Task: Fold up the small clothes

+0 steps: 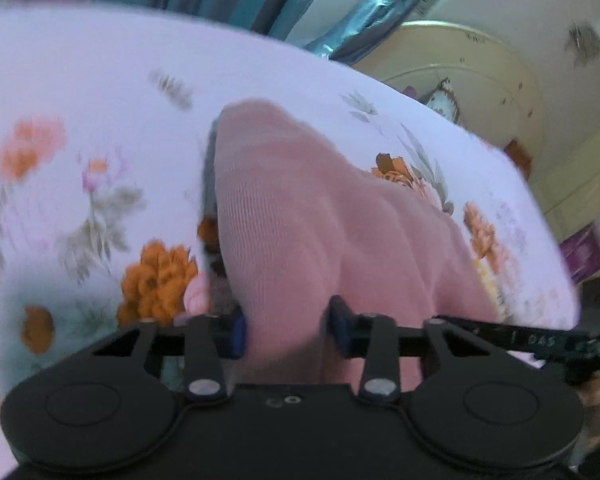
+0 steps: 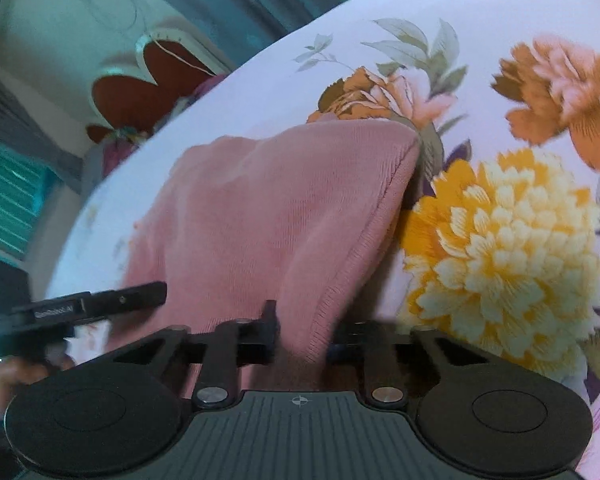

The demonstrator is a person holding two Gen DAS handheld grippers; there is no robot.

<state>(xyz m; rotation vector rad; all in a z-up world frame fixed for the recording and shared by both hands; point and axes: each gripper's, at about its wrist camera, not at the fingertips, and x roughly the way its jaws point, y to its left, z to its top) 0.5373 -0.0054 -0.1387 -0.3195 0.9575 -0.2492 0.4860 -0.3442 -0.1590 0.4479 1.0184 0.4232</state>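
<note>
**Pink garment held over the floral sheet**

Floral bedsheet (image 1: 100,92) filled both my views. I had the left gripper (image 1: 288,330) and right gripper (image 2: 304,340) each with jaws clamped on the pink garment (image 2: 268,216), which draped away over the sheet.

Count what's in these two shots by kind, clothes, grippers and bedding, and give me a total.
Pink garment: 1
Grippers: 2, left gripper and right gripper, both clamped on the garment
Floral bedsheet: 1
Total: 4
</note>
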